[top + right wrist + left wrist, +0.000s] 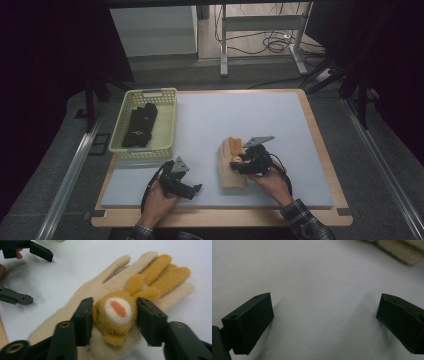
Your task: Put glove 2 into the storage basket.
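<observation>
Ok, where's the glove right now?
In the high view, the glove lies on the white mat, right of centre, under the right gripper and right of the left gripper.

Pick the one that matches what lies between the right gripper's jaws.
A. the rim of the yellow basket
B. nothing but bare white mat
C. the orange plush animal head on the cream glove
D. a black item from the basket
C: in the right gripper view, the right gripper has one jaw on each side of the orange plush animal head sewn on the cream glove lying on the white mat.
</observation>
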`<act>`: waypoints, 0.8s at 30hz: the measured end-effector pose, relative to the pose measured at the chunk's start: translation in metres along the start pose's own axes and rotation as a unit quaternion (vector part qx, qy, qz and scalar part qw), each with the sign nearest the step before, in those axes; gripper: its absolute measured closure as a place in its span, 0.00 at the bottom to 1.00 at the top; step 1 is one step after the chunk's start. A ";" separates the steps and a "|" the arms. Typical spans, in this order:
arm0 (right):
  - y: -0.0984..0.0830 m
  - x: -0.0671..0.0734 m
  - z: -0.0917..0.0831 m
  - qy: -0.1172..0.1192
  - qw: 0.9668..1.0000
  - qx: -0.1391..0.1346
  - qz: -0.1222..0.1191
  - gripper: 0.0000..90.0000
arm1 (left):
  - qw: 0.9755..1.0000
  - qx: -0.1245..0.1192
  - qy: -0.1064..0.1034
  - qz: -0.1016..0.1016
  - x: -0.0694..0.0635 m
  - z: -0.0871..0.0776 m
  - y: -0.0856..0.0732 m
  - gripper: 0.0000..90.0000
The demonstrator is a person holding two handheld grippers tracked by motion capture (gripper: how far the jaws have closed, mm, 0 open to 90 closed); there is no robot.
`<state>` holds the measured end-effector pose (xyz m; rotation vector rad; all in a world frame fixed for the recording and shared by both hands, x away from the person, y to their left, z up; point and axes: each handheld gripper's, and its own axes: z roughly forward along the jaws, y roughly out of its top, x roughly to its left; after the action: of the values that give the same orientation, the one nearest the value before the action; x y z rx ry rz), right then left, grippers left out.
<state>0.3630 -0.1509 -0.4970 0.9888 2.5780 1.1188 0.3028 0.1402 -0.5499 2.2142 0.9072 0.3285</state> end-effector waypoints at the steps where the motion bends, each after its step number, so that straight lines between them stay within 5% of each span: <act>1: 0.001 0.000 -0.002 0.000 1.000 0.000 -0.005 0.48 | 1.000 0.000 0.000 0.000 0.000 0.000 0.000 0.01; 9: -0.003 -0.008 -0.024 -0.007 1.000 -0.011 -0.022 0.49 | 1.000 0.001 -0.001 0.000 0.000 0.000 0.000 0.01; 18: -0.032 -0.015 -0.036 0.004 0.999 0.000 -0.042 0.93 | 1.000 0.001 -0.001 0.000 0.000 0.000 0.000 0.01; 24: -0.051 -0.008 -0.033 0.021 0.999 0.007 -0.049 0.98 | 1.000 0.001 -0.001 -0.001 0.000 0.000 0.000 0.01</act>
<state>0.3297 -0.2009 -0.5101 0.8403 2.6389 1.1085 0.3026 0.1402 -0.5498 2.2147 0.9082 0.3262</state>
